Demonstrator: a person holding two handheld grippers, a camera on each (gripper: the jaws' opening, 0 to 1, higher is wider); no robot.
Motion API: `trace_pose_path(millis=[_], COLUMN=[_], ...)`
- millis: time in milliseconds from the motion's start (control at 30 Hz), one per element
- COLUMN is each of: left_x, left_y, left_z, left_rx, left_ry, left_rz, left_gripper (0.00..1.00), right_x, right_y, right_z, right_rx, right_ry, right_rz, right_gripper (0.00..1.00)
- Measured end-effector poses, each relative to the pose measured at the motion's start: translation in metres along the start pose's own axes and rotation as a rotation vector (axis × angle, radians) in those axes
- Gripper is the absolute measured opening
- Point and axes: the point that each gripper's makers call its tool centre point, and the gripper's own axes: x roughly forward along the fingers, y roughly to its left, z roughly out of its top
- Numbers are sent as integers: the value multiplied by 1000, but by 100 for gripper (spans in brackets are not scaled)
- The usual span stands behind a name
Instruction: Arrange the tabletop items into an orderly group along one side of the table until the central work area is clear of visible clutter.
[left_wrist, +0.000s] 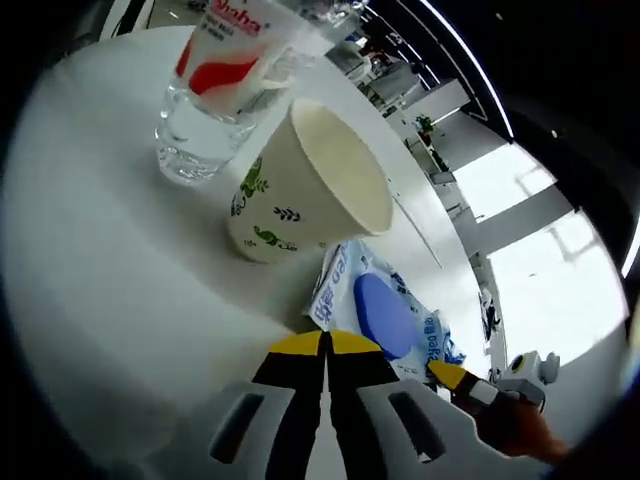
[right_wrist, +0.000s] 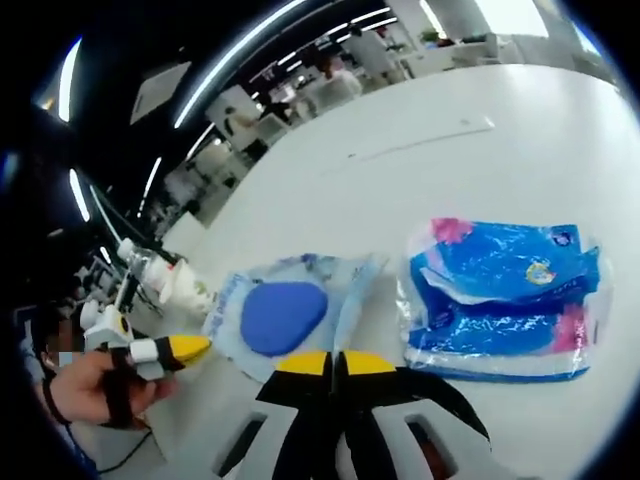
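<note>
In your left gripper view, your left tool (left_wrist: 326, 345) rises from the bottom centre with its yellow-tipped jaws pressed together and nothing between them, its tips at the lower edge of a wipes pack (left_wrist: 385, 315) with a blue oval lid that lies flat on the white desk (left_wrist: 100, 250). Just above that pack, in the middle of the frame, a paper cup (left_wrist: 300, 185) with green leaf prints stands on the desk, and a clear plastic bottle (left_wrist: 215, 95) with a red and white label sits touching it at the upper left. Your other tool shows at the lower right of this view. In your right gripper view, your right tool (right_wrist: 337, 362) also has its jaws closed and empty at the bottom centre, tips just below the same wipes pack (right_wrist: 283, 315). To the right of the pack, close beside it, lies a blue tissue packet (right_wrist: 505, 300) with pink corners. At the lower left, your hand (right_wrist: 95, 395) holds the left tool (right_wrist: 170, 352).
</note>
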Motion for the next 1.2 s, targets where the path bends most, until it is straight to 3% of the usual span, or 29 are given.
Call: trace_pose_path(millis=[400,633,800,967,1200], left_x=[-5,-10,-18,-18,-12], left_y=[3,-1,-6,-11,-34], left_z=[-6,-9,-35,-54,-83], left_rx=[21,32,193,237,351], left_ry=[16,16,90,122,183], left_rz=[15,9,-5,-23,-71], left_gripper=[0,2,2,2,3], right_x=[-8,-17,-34,-48,-70], right_y=[-4,-5,-8,-15,-23], right_z=[6,0,-6,-14,-23], right_rx=[2,4,11,14,15], right_ry=[-11,-15,-29,-39,-65], right_rz=[-13,-16,-21,-34,-56], right_gripper=[13,14,16,15,20])
